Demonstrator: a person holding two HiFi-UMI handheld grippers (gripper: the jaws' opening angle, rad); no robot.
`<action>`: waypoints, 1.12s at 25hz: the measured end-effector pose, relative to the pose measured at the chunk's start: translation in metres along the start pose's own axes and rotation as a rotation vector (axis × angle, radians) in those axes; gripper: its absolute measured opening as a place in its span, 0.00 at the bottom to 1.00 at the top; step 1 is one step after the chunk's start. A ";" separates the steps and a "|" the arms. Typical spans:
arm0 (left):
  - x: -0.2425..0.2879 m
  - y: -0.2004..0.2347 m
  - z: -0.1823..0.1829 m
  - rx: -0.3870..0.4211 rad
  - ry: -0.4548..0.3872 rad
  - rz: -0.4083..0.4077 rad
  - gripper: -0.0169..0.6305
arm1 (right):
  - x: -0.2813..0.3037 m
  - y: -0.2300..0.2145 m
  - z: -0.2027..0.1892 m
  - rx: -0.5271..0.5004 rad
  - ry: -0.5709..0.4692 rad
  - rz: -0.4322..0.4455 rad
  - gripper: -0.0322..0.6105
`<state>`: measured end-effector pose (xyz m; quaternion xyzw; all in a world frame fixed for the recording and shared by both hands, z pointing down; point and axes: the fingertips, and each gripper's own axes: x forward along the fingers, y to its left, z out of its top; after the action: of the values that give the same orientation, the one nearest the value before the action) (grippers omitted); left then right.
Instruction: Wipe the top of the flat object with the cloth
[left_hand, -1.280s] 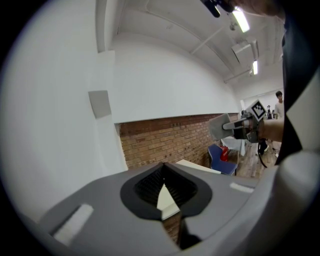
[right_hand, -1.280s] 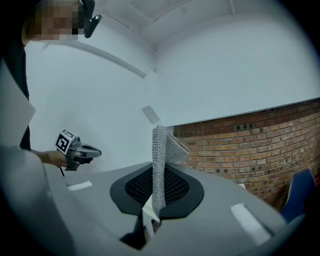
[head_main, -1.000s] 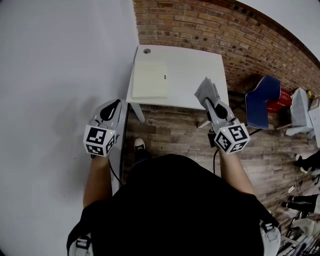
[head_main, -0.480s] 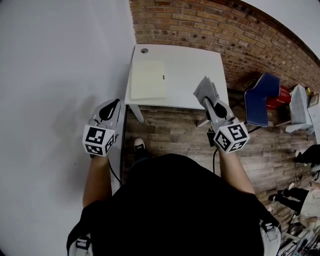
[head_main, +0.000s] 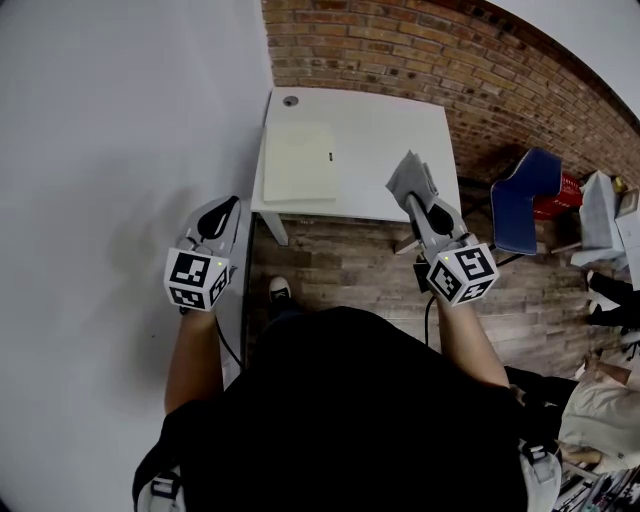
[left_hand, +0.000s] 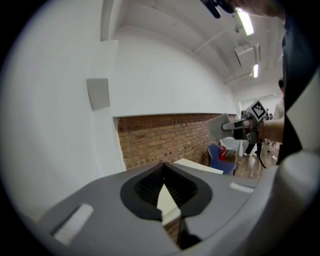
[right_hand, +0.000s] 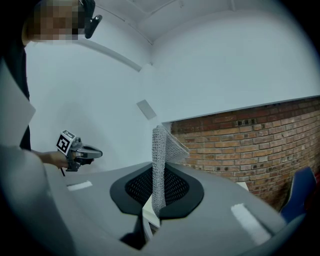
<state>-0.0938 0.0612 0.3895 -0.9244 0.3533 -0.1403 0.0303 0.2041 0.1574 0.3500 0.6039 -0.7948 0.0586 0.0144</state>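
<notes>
Bright, even light from white ceiling strip lamps (left_hand: 244, 22); red brick wall (head_main: 400, 50) behind the white rectangular table (head_main: 400, 130) bows at frame edges; grey left gripper (left_hand: 162, 167) blurred close-up; corners vignetted.

The flat pad (head_main: 298, 162) lies on the table (head_main: 395, 125) — chair (head_main: 527, 205) right.

My head camera sits high, well back from the table (head_main: 400, 130), looking steeply down; the brick wall (head_main: 400, 50) lies beyond the table. Both gripper cameras look level toward that table and wall. The left gripper view catches the right gripper (left_hand: 229, 126), the right gripper view the left gripper (right_hand: 99, 153).
</notes>
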 end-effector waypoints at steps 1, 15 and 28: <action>0.002 0.002 -0.001 0.000 0.001 -0.002 0.03 | 0.003 0.000 -0.001 0.001 0.001 -0.001 0.06; 0.050 0.042 -0.004 -0.006 -0.004 -0.055 0.03 | 0.047 -0.010 -0.003 0.003 0.022 -0.049 0.06; 0.118 0.104 0.029 -0.002 -0.048 -0.138 0.03 | 0.101 -0.014 0.006 0.017 0.053 -0.128 0.06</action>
<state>-0.0692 -0.0956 0.3736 -0.9497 0.2881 -0.1193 0.0283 0.1910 0.0563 0.3541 0.6517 -0.7535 0.0801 0.0339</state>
